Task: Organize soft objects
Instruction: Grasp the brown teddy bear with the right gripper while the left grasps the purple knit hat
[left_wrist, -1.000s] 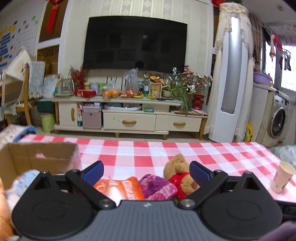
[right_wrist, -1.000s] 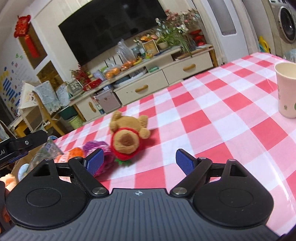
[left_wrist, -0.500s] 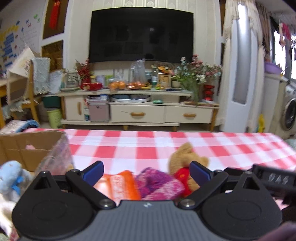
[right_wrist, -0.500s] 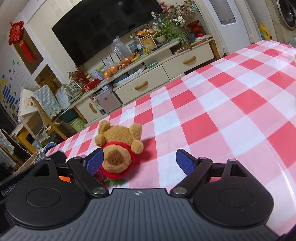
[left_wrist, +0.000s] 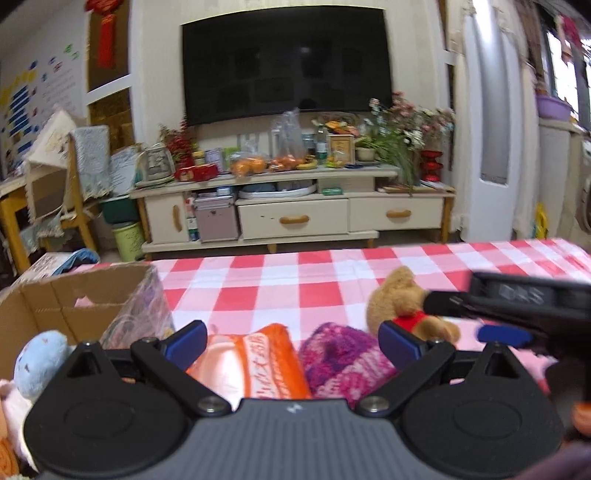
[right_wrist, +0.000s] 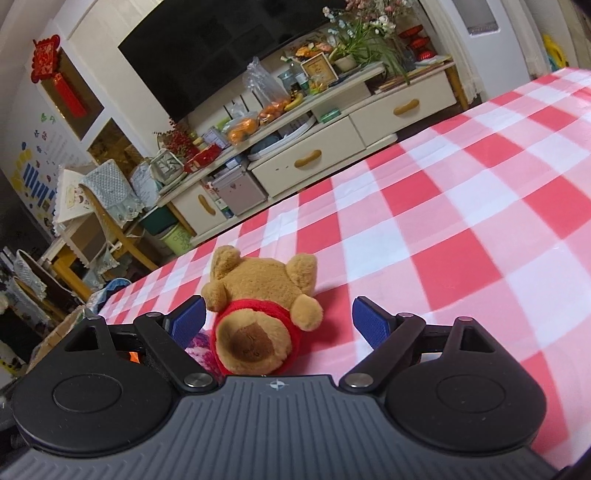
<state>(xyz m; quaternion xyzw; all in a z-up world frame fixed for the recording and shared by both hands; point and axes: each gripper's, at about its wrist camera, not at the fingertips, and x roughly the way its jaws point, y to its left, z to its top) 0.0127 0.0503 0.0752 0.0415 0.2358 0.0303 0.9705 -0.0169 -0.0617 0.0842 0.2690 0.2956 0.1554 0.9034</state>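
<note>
A brown teddy bear in a red shirt (right_wrist: 258, 314) lies on the checked tablecloth (right_wrist: 443, 229), between the open jaws of my right gripper (right_wrist: 279, 323), not clamped. It also shows in the left wrist view (left_wrist: 402, 302), with the right gripper (left_wrist: 480, 321) reaching in from the right. My left gripper (left_wrist: 291, 341) is open above an orange packet (left_wrist: 255, 365) and a purple knitted item (left_wrist: 343, 358). A cardboard box (left_wrist: 74, 299) at left holds a blue plush (left_wrist: 37, 358) and other soft toys.
A crinkled clear bag (left_wrist: 144, 314) leans on the box's right side. Beyond the table's far edge stand a TV cabinet (left_wrist: 295, 214), a chair (left_wrist: 74, 192) and a white floor air conditioner (left_wrist: 491, 129).
My right gripper has moved left and forward to the bear, which now sits between its jaws. The paper cup has left its view. My left gripper has lifted and shifted slightly; the box shows more.
</note>
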